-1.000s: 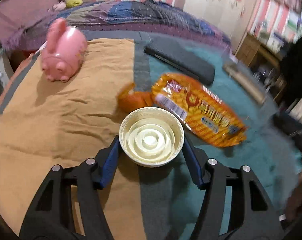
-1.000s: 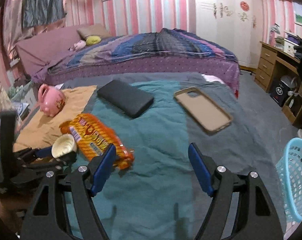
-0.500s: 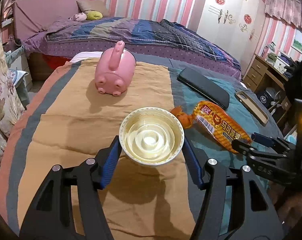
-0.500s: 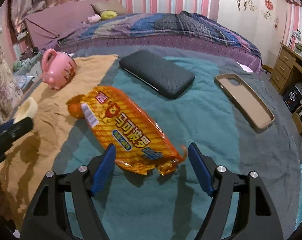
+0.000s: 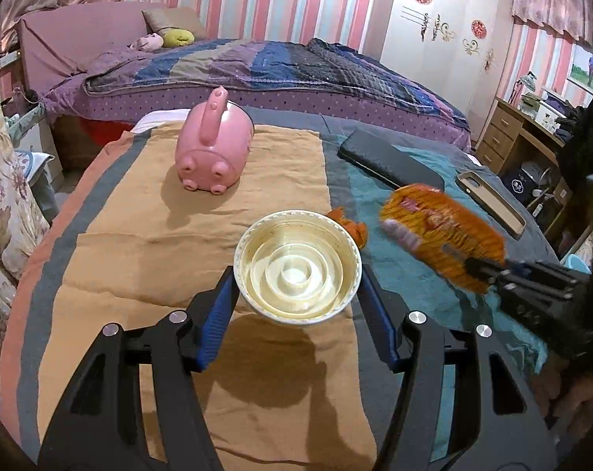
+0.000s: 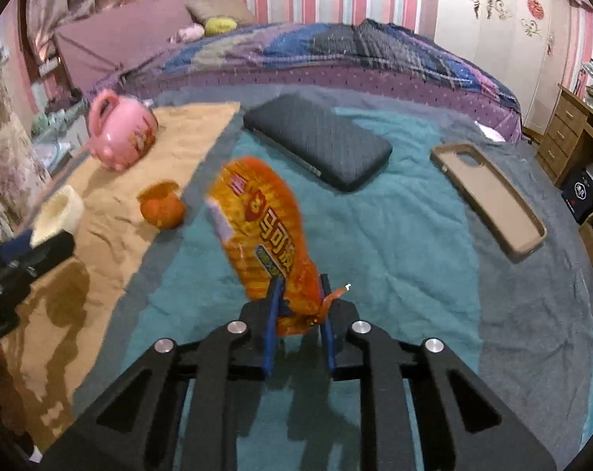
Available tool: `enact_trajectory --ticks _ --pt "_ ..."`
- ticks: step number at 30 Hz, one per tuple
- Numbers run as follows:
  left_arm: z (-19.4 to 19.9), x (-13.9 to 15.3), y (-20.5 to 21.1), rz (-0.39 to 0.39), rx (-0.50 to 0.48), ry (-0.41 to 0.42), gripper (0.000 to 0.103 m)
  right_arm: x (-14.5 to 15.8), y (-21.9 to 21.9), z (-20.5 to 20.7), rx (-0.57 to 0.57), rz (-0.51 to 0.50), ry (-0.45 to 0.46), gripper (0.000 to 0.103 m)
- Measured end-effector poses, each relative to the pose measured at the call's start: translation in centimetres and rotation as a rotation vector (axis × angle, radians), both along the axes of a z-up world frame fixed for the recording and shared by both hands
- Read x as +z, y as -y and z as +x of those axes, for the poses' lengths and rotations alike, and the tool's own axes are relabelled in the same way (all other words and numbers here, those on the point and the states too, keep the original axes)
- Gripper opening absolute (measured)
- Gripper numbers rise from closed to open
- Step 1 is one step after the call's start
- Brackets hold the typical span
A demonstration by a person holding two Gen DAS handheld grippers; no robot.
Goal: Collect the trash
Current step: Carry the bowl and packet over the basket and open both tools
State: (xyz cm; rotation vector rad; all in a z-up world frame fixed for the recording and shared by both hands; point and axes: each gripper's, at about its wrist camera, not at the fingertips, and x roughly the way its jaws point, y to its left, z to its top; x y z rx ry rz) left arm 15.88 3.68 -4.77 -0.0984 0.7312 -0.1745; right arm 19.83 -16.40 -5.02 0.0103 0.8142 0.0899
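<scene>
Gripping the near end of an orange snack wrapper (image 6: 265,231), the right tool (image 6: 298,316) has just closed its jaws, and its blue pads pinch the crinkled foil between them. The wrapper rises tilted away from the tool, lifted off the teal blanket (image 6: 394,243) that covers the surface below. The left tool (image 5: 296,302) holds a round, pale plastic cup (image 5: 296,265) between its blue pads, the jaws moderately wide around it and the cup's open mouth facing the camera. The cup hangs above a tan cloth (image 5: 139,243). An orange fruit peel (image 6: 162,208) lies at the edge of that cloth, just beside the wrapper. Farther back, a pink pig-shaped mug (image 5: 214,149) rests on the tan cloth. A dark quilted case (image 6: 316,145) and a beige phone case (image 6: 488,200) lie on the blanket, well apart. A bed with a striped quilt (image 6: 335,51) fills the background.
</scene>
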Motion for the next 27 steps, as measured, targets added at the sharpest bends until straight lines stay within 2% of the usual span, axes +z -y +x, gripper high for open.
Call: enact_trajectory --ticks 4,12,18,27 --pt "-0.2 0.4 -0.1 -0.001 0.009 0.016 0.06 1.6 2.2 -1.0 -0.026 0.049 0.064 0.019" --pt "-0.7 1.8 2.5 0.0 -0.023 0.053 0.06 3.5 6.8 -3.0 -0.104 0.034 0.133 0.019" --pt "-1.2 2.8 7.7 -0.014 -0.111 0.073 0.06 5.0 12.5 -6.2 -0.218 -0.031 0.191 0.019" --pt "-3.3 4.0 16.0 -0.04 -0.25 0.103 0.06 5.6 23.0 -11.2 -0.397 -0.041 0.219 0.019"
